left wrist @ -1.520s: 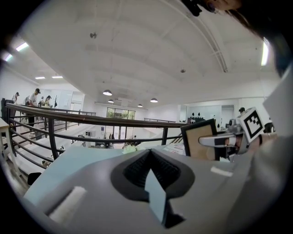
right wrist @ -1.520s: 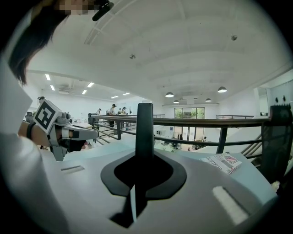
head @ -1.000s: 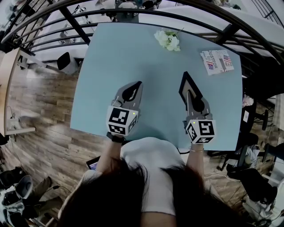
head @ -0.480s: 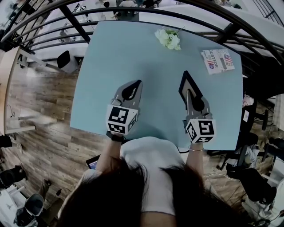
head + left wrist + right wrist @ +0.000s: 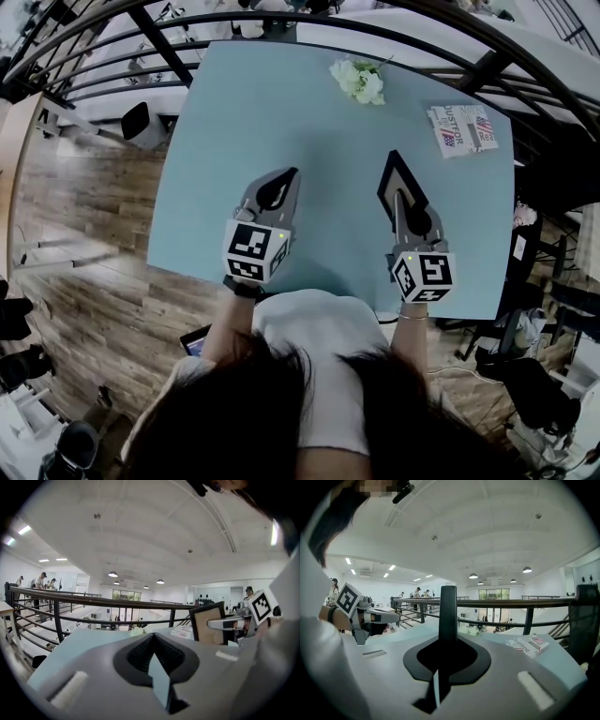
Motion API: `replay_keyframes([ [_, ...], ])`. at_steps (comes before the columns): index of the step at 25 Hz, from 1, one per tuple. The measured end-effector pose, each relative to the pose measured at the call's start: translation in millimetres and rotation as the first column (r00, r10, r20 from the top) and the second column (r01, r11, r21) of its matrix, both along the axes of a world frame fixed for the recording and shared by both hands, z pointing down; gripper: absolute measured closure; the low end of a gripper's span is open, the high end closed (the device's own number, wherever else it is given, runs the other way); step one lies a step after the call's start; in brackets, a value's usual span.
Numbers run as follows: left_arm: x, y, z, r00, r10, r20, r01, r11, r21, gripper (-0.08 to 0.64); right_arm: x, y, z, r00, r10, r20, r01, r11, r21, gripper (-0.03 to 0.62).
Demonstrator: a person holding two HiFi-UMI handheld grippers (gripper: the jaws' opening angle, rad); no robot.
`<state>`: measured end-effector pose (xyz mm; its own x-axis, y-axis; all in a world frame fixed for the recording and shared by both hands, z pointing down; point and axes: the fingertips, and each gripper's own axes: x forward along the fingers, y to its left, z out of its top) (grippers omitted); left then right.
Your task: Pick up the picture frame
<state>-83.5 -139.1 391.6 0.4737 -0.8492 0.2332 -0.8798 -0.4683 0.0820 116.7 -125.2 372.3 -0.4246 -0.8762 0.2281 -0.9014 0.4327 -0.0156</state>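
Note:
A black picture frame [image 5: 395, 181] stands on edge above the light blue table [image 5: 272, 112], with my right gripper [image 5: 401, 199] shut on its lower part. The right gripper view shows the frame [image 5: 448, 606] edge-on as a thin dark upright bar rising from between the jaws of the right gripper [image 5: 446, 638]. In the left gripper view its tan back [image 5: 210, 623] faces me, held by the right gripper [image 5: 234, 622]. My left gripper [image 5: 292, 176] hovers level to the left of the frame, shut and empty; its jaws meet at the tip of the left gripper [image 5: 153, 637].
White flowers [image 5: 356, 82] lie at the table's far edge. A printed booklet [image 5: 461, 128] lies at the far right corner. A dark metal railing [image 5: 141, 37] curves behind the table. Wooden floor [image 5: 84, 234] lies to the left, below the table's edge.
Both grippers and the frame stay where they were. Only the head camera drifted slightly, and things on the floor at lower left shifted.

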Motion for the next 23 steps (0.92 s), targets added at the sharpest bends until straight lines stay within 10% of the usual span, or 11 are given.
replay_keyframes([
  [23,3.2,-2.7,8.9,1.0,0.004,0.006,-0.004,1.0,-0.022,0.503,4.3,-3.9,8.4,1.0,0.005,0.014,-0.005,1.0,-0.025,0.58],
])
